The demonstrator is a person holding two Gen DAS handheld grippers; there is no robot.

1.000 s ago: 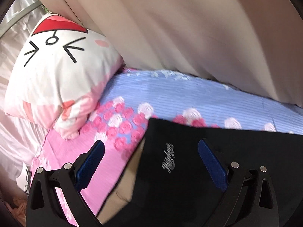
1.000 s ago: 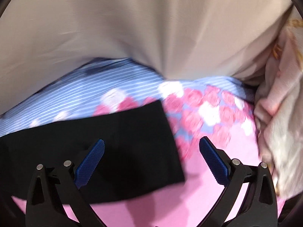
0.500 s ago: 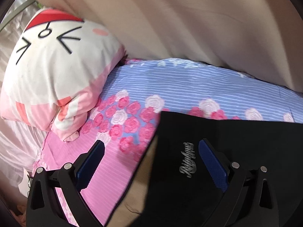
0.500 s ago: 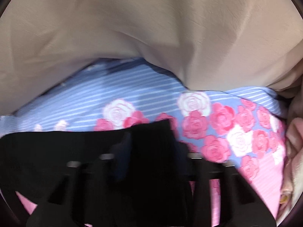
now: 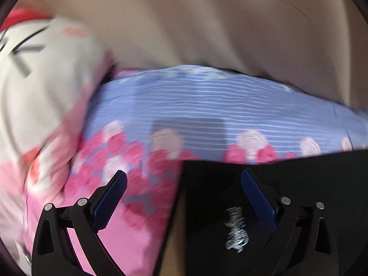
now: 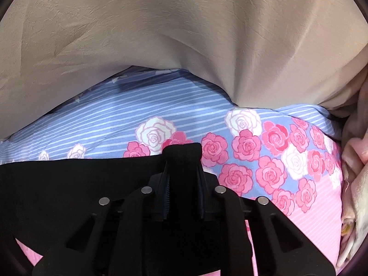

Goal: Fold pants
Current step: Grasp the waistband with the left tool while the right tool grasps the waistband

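Black pants lie on a bed sheet printed with blue stripes and pink roses. My right gripper is shut on the pants' right end, and a bunched fold of black cloth sticks up between its blue pads. In the left wrist view, which is blurred, the pants show a silver logo near their left edge. My left gripper stands open, low over that corner. Its right finger is above the black cloth and its left finger above the sheet.
A white and pink cartoon pillow lies left of the pants. Beige cloth hangs along the far side of the bed. Crumpled pale pink fabric borders the sheet on the right.
My right gripper went from wide open to shut on the pants' right end. My left gripper moved down and closer to the logo corner, still open.
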